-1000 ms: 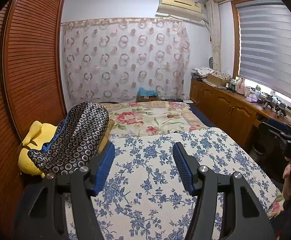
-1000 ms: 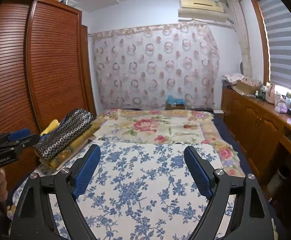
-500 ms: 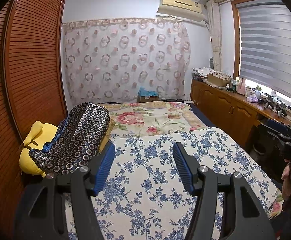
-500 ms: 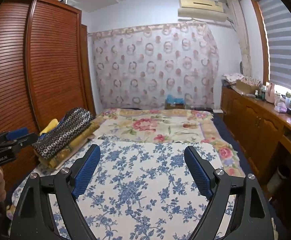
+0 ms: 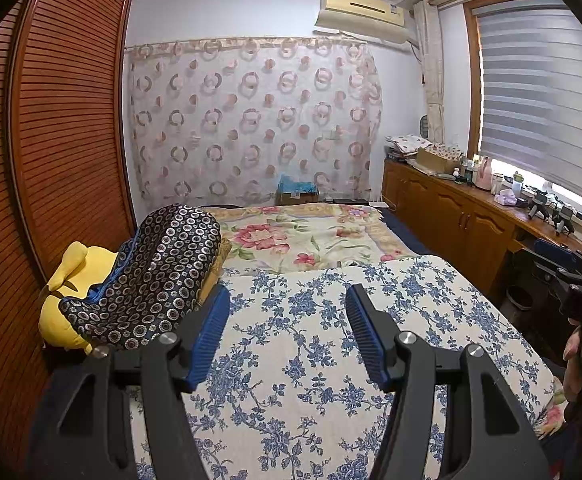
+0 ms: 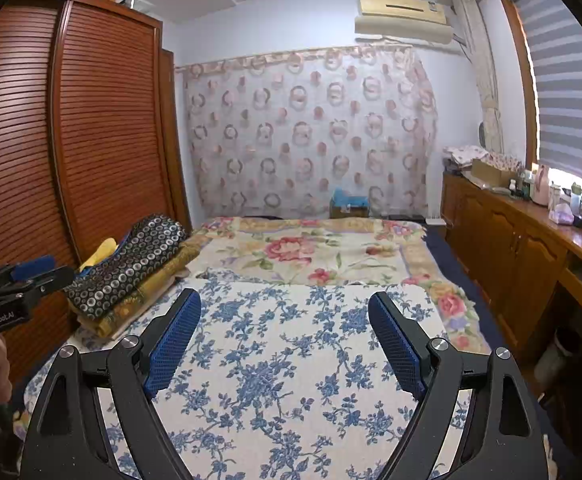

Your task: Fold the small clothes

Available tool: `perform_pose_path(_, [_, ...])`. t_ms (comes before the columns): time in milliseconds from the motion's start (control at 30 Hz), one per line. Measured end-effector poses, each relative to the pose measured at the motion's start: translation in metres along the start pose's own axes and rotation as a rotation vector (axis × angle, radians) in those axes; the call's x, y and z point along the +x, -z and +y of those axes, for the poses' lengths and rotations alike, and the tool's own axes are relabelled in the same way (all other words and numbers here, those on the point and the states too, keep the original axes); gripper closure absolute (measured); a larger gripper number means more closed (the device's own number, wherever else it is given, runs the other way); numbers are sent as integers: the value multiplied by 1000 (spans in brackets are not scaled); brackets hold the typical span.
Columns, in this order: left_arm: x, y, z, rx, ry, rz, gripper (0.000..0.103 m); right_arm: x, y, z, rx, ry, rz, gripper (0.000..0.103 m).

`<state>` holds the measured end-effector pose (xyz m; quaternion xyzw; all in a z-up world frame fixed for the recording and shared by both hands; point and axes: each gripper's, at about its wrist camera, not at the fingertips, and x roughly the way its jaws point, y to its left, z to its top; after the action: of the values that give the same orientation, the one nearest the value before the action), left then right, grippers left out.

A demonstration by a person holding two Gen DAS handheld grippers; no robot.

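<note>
My left gripper (image 5: 287,300) is open and empty, held above a bed with a blue-flowered white cover (image 5: 311,352). My right gripper (image 6: 285,304) is open and empty above the same cover (image 6: 283,360). A dark fabric with a ring pattern (image 5: 151,276) lies piled at the bed's left side on a yellow item (image 5: 67,276); it also shows in the right wrist view (image 6: 131,260), on folded golden cloth (image 6: 151,292). I see no small garment laid out on the cover. The left gripper shows at the left edge of the right wrist view (image 6: 11,288), and the right gripper at the right edge of the left wrist view (image 5: 579,288).
A rose-patterned blanket (image 5: 303,236) covers the far half of the bed. A slatted wooden wardrobe (image 5: 51,160) stands on the left. A wooden cabinet counter (image 5: 471,216) with bottles and boxes runs along the right under the window. A curtain (image 5: 251,120) hangs at the back.
</note>
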<state>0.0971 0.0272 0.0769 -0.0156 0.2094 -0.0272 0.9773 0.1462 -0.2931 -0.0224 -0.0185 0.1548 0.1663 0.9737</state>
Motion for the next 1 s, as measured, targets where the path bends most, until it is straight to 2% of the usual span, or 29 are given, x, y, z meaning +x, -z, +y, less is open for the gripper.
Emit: perform_pose_path(1000, [-2, 1, 2, -2, -6, -3, 43, -1, -1, -2, -1, -1, -1, 15])
